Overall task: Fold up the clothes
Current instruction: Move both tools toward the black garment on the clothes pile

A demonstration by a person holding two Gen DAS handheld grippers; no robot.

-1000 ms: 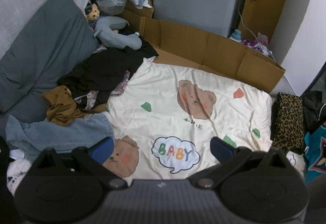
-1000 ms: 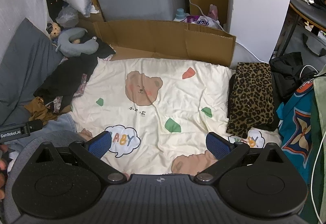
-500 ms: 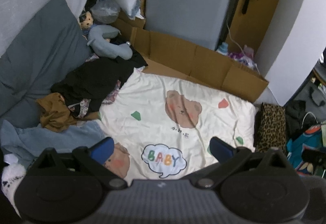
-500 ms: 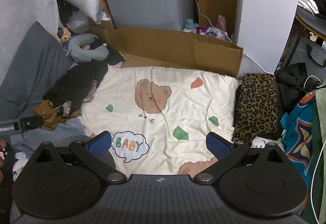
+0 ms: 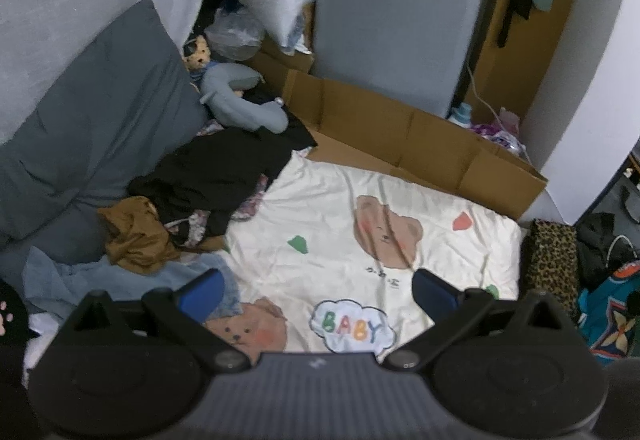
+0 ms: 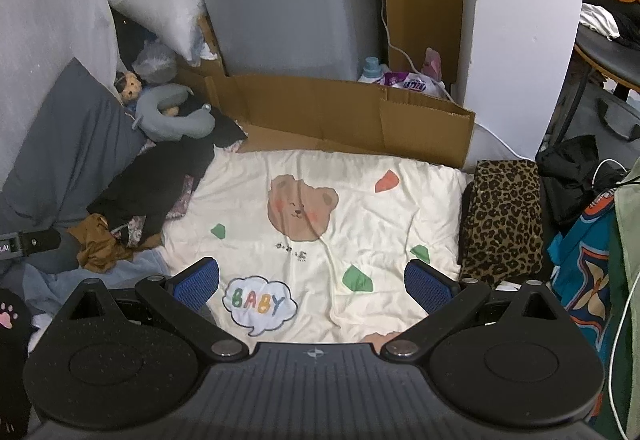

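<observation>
A heap of unfolded clothes lies left of a cream bear-print blanket (image 5: 344,224) (image 6: 360,207): a black garment (image 5: 216,171) (image 6: 160,175), a brown one (image 5: 136,236) (image 6: 96,244) and a light-blue denim piece (image 5: 100,280) (image 6: 132,268). A folded leopard-print garment (image 5: 554,260) (image 6: 502,224) rests at the blanket's right edge. My left gripper (image 5: 316,290) hovers open above the blanket's near part with nothing between its blue pads. My right gripper (image 6: 312,282) is open too and holds nothing.
A grey pillow (image 5: 92,127) and a grey neck pillow (image 5: 240,107) sit at the left. A flattened cardboard box (image 5: 408,143) (image 6: 344,115) and a grey appliance (image 5: 396,11) stand behind the blanket. Dark bags and a teal patterned cloth (image 6: 580,264) crowd the right side.
Both grippers have pulled back and risen, so the blanket looks smaller and more of the appliance shows. Both stayed open. The clothes have not moved.
</observation>
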